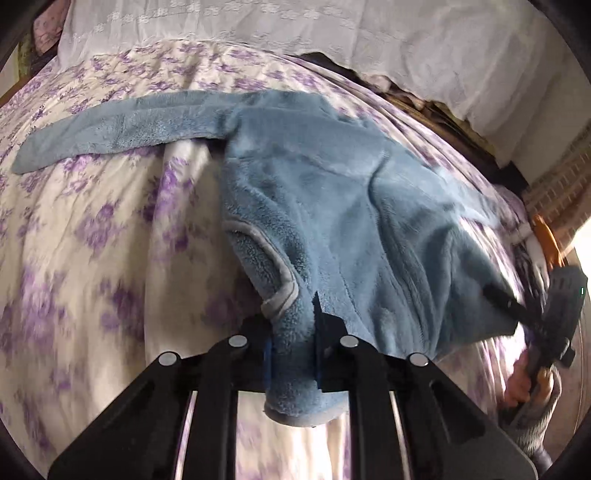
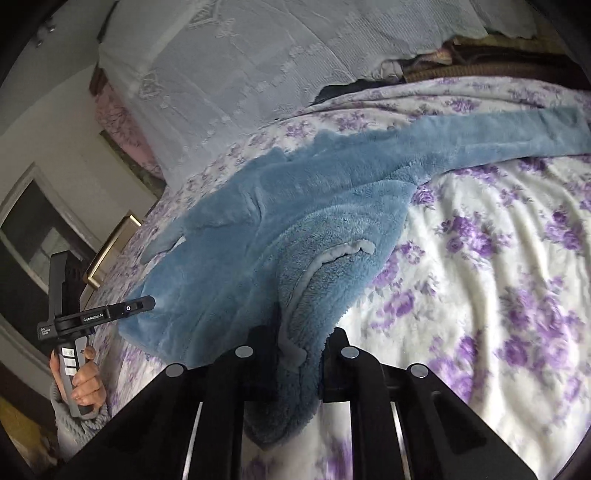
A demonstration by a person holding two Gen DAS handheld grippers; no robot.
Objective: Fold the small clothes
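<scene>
Both tools, left and right, clamp the blue fleece garment's near hem; floral bedspread lies bare around; white pillows behind.

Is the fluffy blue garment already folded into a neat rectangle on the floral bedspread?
No, the fluffy blue garment lies spread out, one long sleeve stretched across the floral bedspread.

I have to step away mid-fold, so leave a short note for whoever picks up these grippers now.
Left gripper: shut on the blue fleece garment, at its near edge.
Right gripper: shut on the same near edge, further along.
The garment lies spread on the floral bedspread, one sleeve stretched out flat.
Done: both grips taken.
Left: every fold.
</scene>
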